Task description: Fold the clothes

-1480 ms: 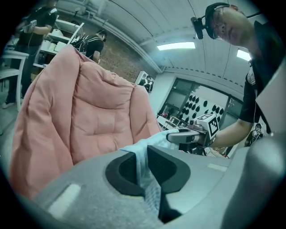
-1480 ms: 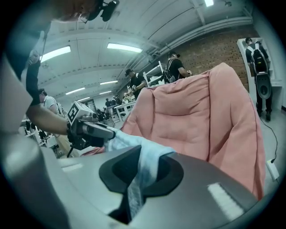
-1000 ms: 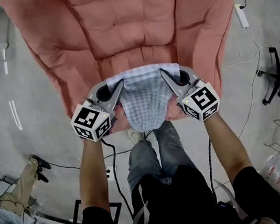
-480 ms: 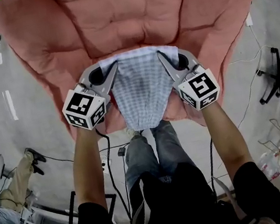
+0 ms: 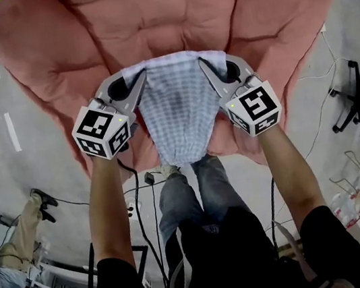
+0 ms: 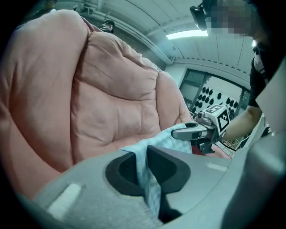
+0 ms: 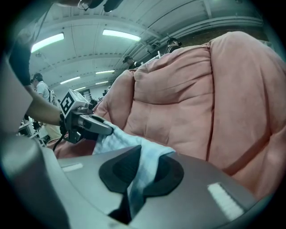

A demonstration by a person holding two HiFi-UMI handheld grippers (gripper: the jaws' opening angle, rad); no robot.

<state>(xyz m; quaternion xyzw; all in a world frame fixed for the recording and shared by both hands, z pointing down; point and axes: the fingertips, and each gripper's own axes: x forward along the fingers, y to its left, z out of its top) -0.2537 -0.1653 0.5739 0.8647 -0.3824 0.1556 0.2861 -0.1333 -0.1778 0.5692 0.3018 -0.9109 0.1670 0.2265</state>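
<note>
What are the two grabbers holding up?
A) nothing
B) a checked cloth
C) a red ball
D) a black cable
B: the left gripper and the right gripper each pinch a top corner of the checked cloth, which hangs between them near the pink armchair.

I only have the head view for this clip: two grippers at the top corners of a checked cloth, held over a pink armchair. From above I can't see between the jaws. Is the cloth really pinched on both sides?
Observer: On the left, yes. The left gripper view shows the left gripper shut on the checked cloth, with a fold running down between its dark pads.
Operator: And the right?
Observer: The right gripper is shut on the other corner, which pokes up above its pads.
Operator: Anything in the background I can't see?
Observer: The right gripper view shows a person standing in the background beside the armchair.
</note>
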